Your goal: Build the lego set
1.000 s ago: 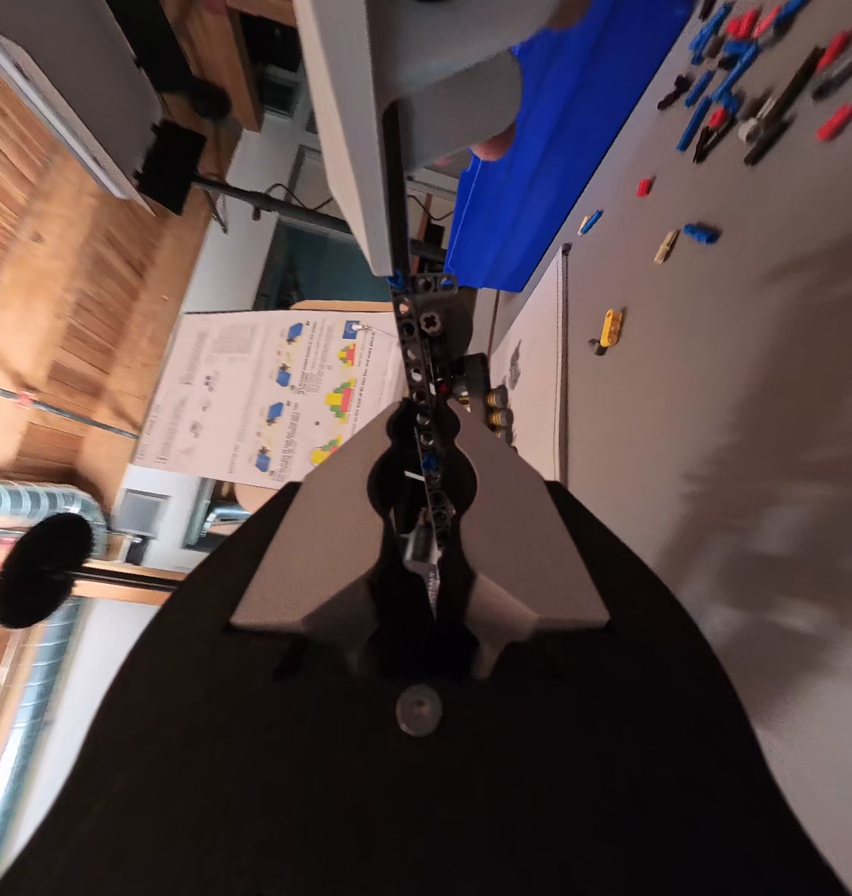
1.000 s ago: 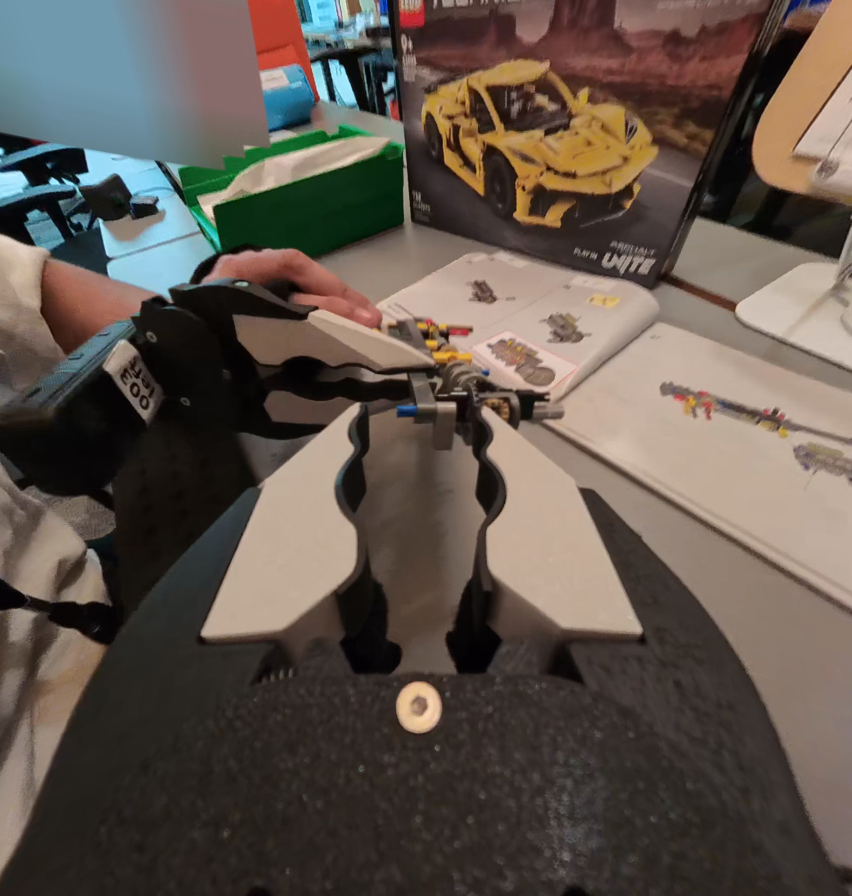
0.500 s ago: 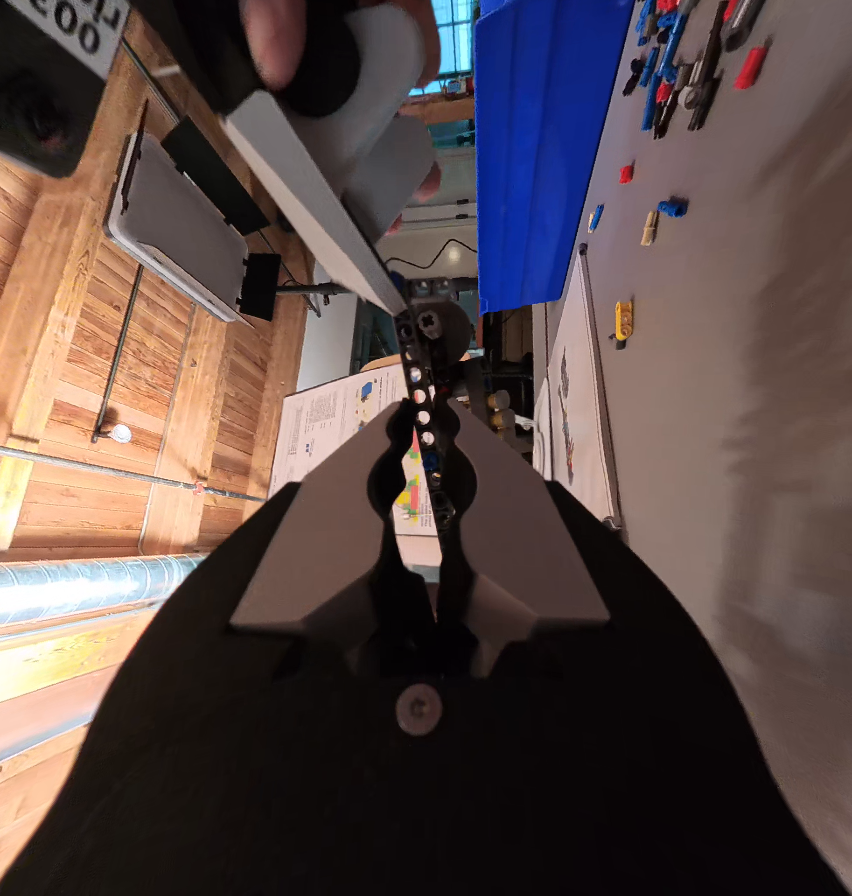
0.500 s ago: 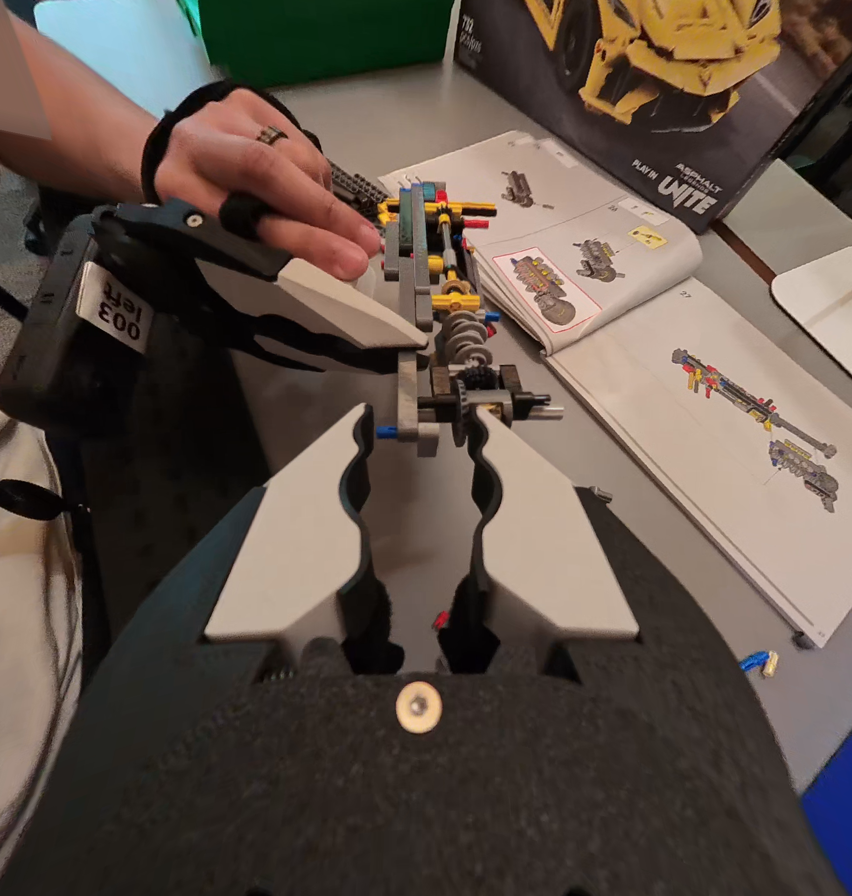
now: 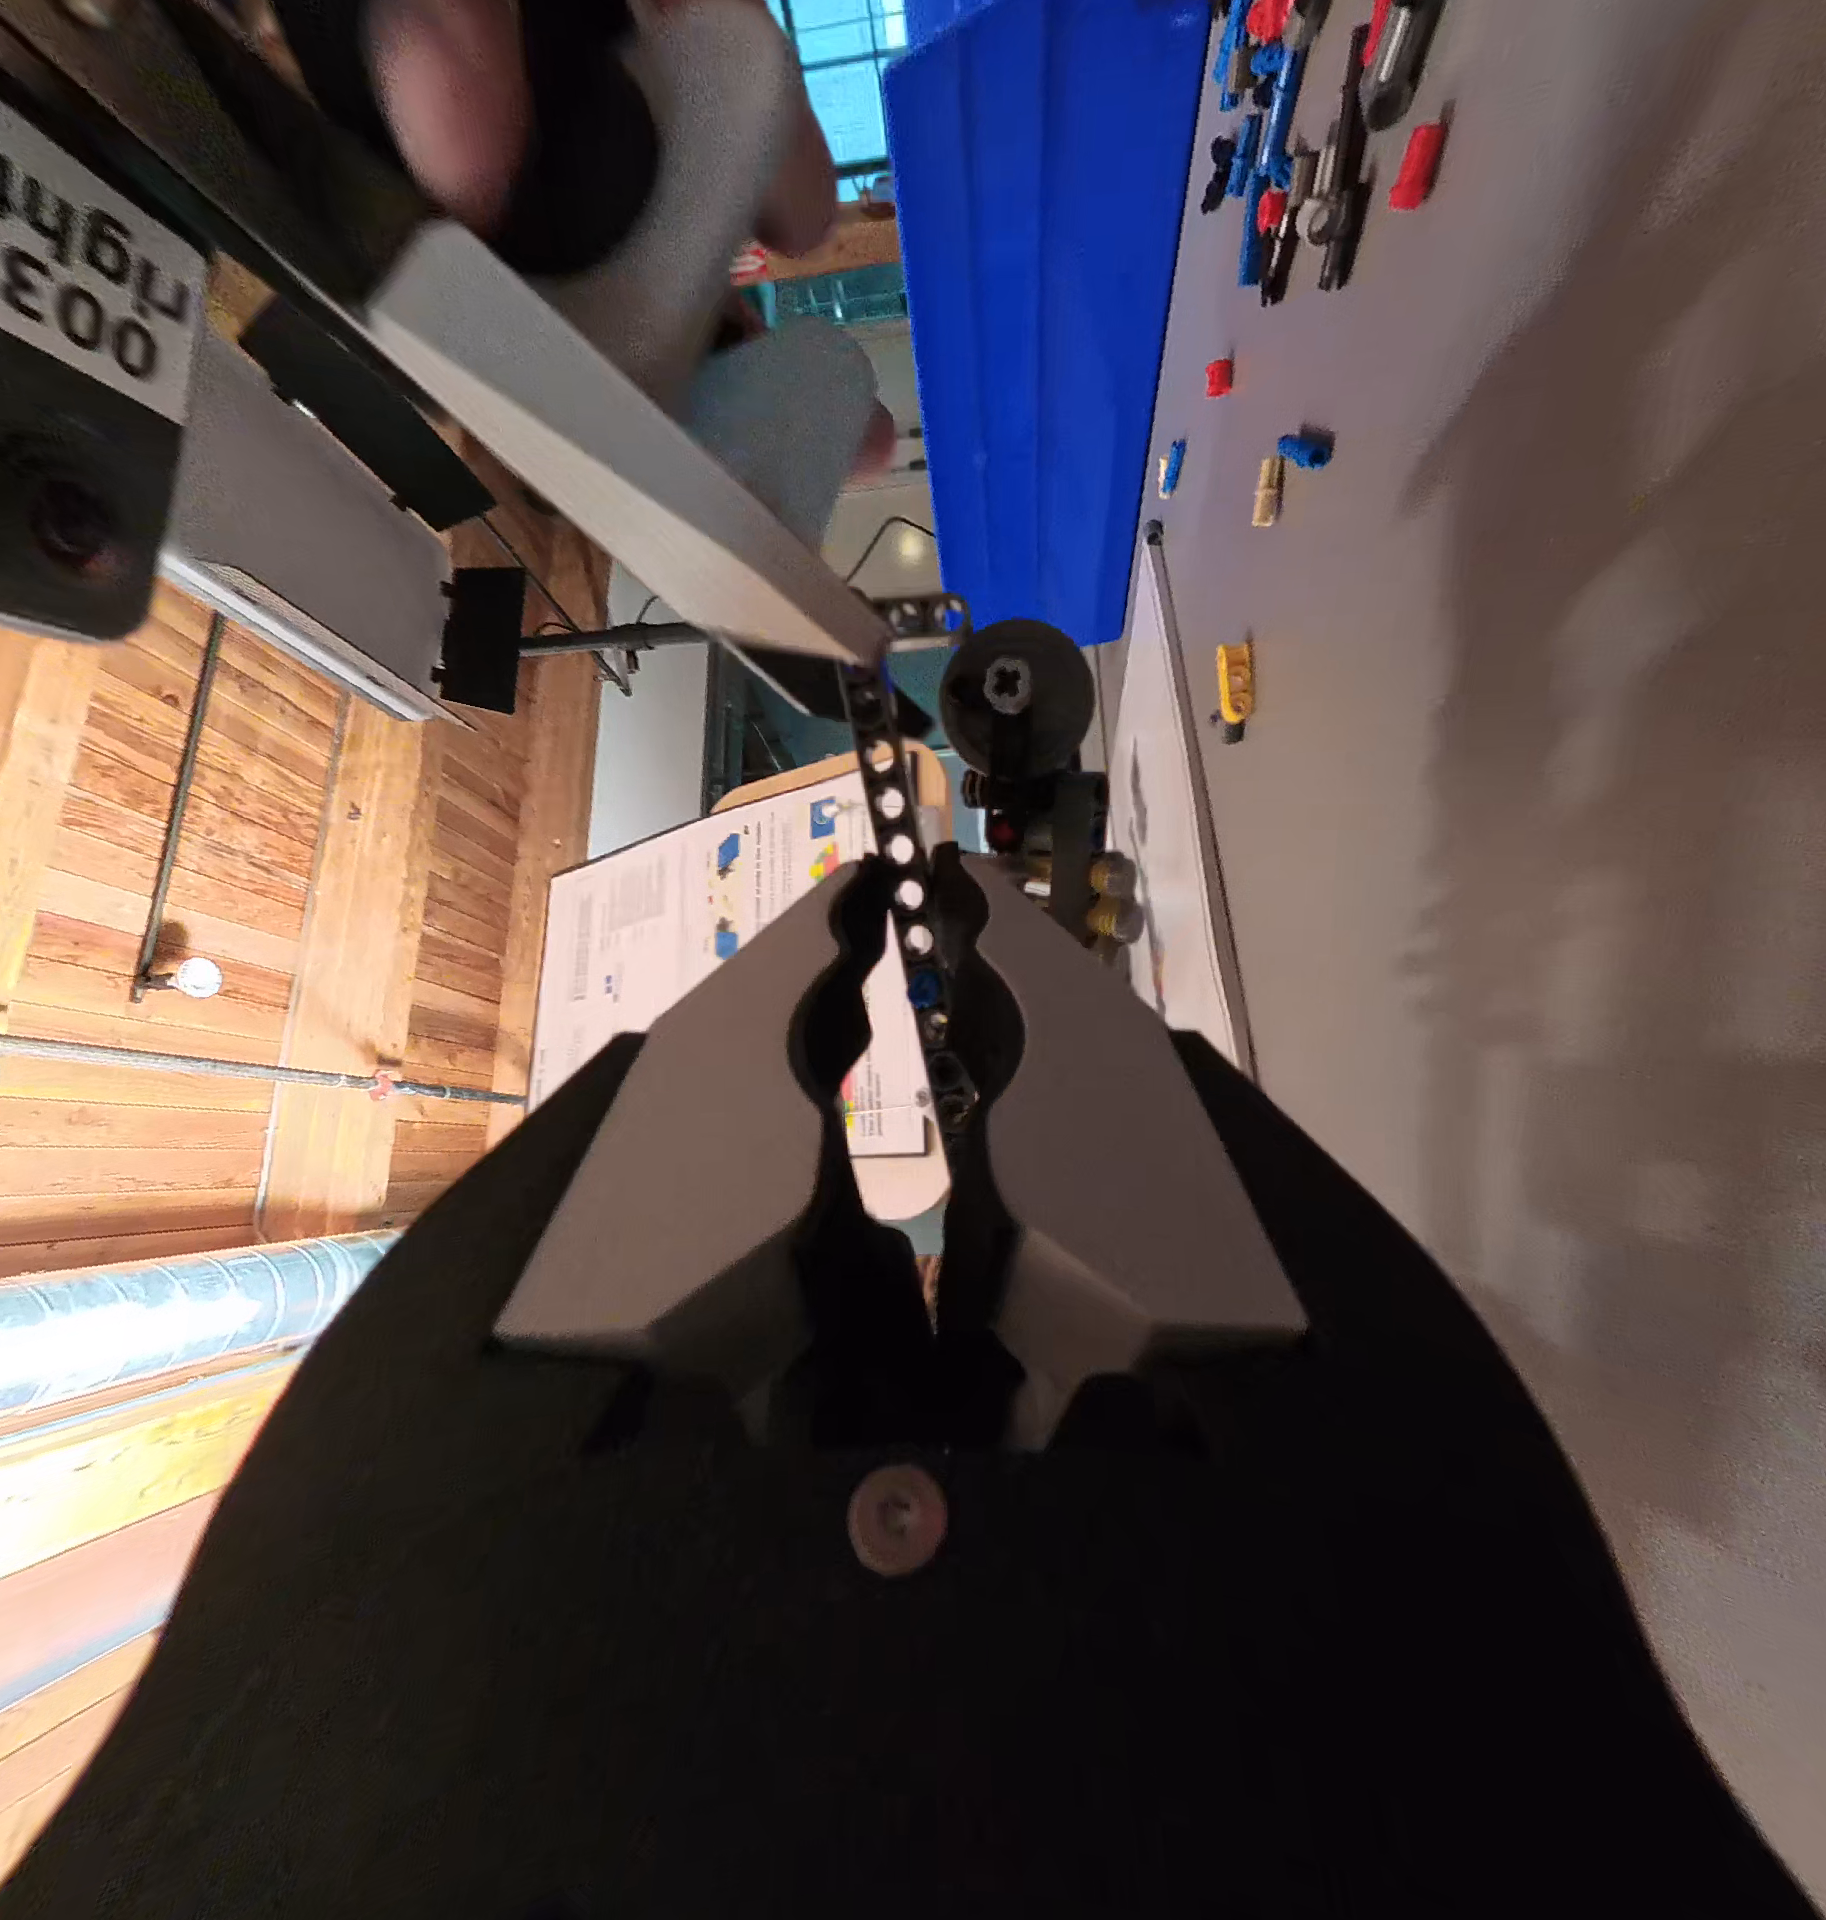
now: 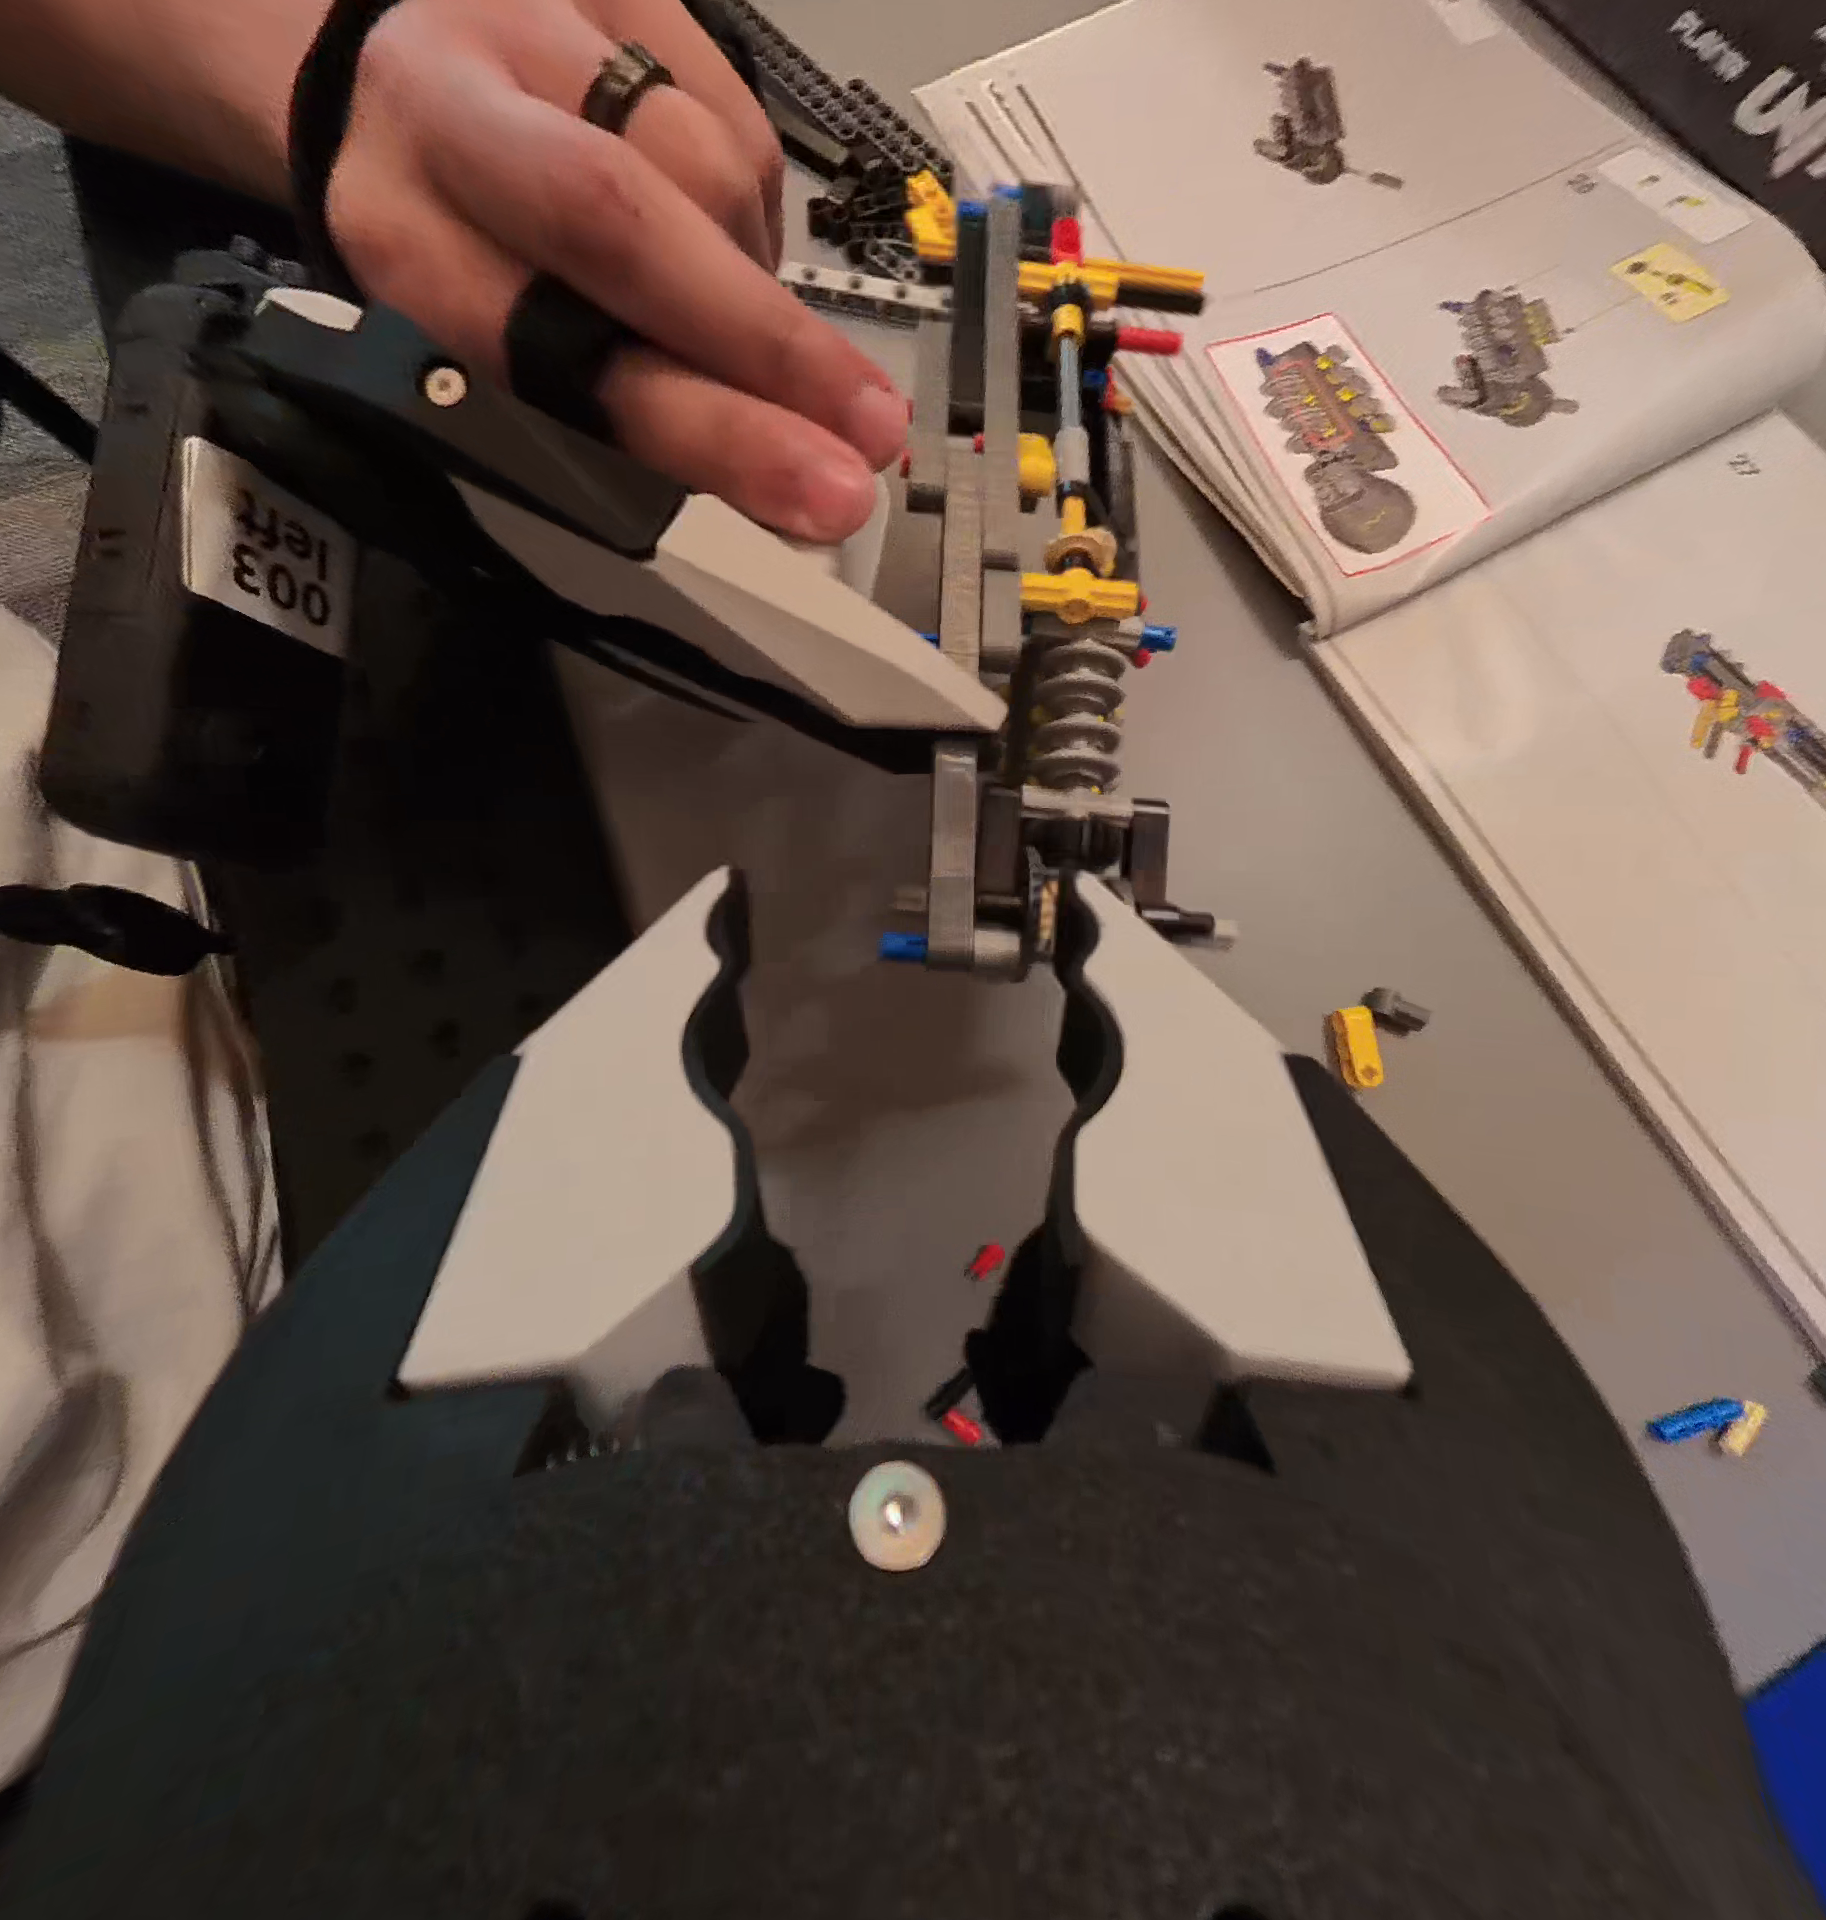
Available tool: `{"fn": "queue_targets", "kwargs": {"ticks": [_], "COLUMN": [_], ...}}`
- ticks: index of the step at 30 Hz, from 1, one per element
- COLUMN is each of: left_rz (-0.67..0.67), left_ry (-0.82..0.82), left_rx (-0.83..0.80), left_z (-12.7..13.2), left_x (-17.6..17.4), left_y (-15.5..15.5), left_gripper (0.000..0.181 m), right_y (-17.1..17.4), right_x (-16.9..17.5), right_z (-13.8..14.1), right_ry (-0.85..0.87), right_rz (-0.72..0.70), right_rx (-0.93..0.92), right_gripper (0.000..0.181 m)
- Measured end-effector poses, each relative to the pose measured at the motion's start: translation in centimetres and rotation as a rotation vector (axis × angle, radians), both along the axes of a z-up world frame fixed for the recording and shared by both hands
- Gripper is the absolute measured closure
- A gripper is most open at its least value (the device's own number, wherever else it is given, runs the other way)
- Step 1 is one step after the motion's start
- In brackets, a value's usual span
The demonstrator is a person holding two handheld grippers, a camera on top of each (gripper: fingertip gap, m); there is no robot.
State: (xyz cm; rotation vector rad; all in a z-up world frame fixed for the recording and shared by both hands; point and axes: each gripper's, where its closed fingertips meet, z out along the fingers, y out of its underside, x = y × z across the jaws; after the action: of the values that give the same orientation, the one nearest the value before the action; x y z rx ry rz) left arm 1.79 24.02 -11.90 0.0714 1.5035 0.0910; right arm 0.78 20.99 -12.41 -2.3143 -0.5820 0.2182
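Observation:
The Lego assembly (image 6: 976,582) is a long grey beam frame with yellow connectors and a grey coil spring (image 6: 1080,707). My left gripper (image 5: 914,883) is shut on its black holed beam (image 5: 893,805) and holds it above the table. In the right wrist view, the left gripper (image 6: 784,634) clamps the frame from the left under a hand. My right gripper (image 6: 904,894) is open, and the assembly's near end sits between its tips, close to the right finger (image 6: 1148,1018). In the left wrist view, the right gripper's finger (image 5: 618,457) reaches the beam's far end beside a black round part (image 5: 1013,686).
An open instruction booklet (image 6: 1460,312) lies right of the assembly, with the set's box (image 6: 1782,114) behind it. Loose yellow (image 6: 1356,1044), blue (image 6: 1693,1418) and red (image 6: 982,1262) pieces lie on the grey table. A blue bin (image 5: 1044,312) and a pile of parts (image 5: 1304,156) are farther off.
My right gripper has tilted down and moved closer, so the assembly's end is now between its tips. My left gripper has turned with the assembly and stays shut on it.

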Motion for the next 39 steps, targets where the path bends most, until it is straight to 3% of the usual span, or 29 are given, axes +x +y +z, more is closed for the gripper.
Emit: {"fn": "queue_targets", "kwargs": {"ticks": [5, 11, 14, 18, 21, 25, 28, 32, 35, 39], "left_rz": [0.032, 0.015, -0.021, -0.055, -0.141, -0.294, -0.351, -0.399, -0.447, -0.453], "left_ry": [0.015, 0.064, 0.106, 0.147, 0.214, 0.352, 0.46, 0.552, 0.619, 0.641], "left_rx": [-0.048, -0.232, -0.437, -0.784, -1.078, -1.467, -1.649, -1.783, -1.842, -1.769], "left_z": [0.2, 0.4, 1.5, 4.3, 6.2, 7.7, 7.3, 6.5, 6.1, 5.6], "left_x": [0.4, 0.5, 0.3, 0.1, -0.2, -0.8, -0.8, -0.7, -0.8, -0.9], "left_y": [1.2, 1.7, 2.0, 3.4, 3.8, 3.9, 4.1, 4.0, 3.8, 3.6], "left_gripper": [0.175, 0.175, 0.175, 0.175, 0.175, 0.175, 0.175, 0.175, 0.175, 0.174], "right_y": [-0.4, 0.5, 0.7, 0.9, 1.8, 3.8, 4.8, 6.3, 6.4, 6.8], "right_x": [2.4, 2.7, 2.7, 2.0, 1.0, 0.4, 0.0, 0.2, 0.6, 0.2], "right_z": [2.1, 0.0, 1.1, 5.1, 8.2, 10.8, 9.1, 8.2, 7.7, 7.3], "right_ry": [0.02, 0.129, 0.123, 0.231, 0.142, 0.068, 0.07, 0.041, 0.088, 0.222], "right_rz": [-0.129, -0.198, -0.188, -0.101, -0.007, 0.101, 0.184, 0.179, 0.171, 0.185], "right_rx": [0.176, 0.391, 0.513, 0.598, 0.686, 0.674, 0.516, 0.497, 0.478, 0.415], "right_gripper": [0.124, 0.128, 0.136, 0.13, 0.132, 0.134, 0.13, 0.152, 0.152, 0.152]}}
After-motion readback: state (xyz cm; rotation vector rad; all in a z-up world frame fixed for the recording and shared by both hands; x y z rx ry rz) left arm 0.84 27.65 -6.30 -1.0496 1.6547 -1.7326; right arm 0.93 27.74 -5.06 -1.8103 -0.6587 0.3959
